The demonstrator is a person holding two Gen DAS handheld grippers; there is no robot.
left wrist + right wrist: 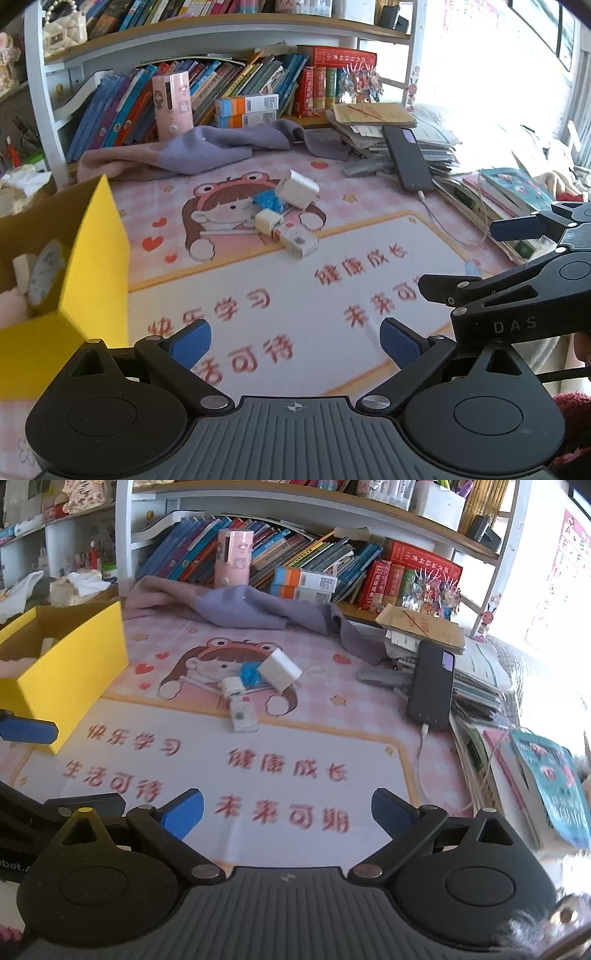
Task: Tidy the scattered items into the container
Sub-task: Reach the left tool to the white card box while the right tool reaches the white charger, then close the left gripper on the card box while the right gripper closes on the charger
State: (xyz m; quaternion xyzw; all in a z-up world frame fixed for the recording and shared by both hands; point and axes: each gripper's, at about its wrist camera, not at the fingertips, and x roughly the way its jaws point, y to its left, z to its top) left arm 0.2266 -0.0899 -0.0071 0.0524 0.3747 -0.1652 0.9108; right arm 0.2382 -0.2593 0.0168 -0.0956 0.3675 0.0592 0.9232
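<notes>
Left wrist view alone shows items inside the yellow box (92,258); both tools, left (295,343) and right (287,814), gape empty

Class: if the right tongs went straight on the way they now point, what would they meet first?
Probably the small white box at the near end of the cluster; only bare mat lies before it. The right tongs are open. Depth is uncertain.

My left gripper (295,343) was matt black plastic with ribbed grey casing and grainy blue rubbery pads (192,341). The yellow box (92,258) looked like smooth matt card. The desk mat (295,746) was glossy printed vinyl; the purple cloth (240,607) looked soft and fleecy.
</notes>
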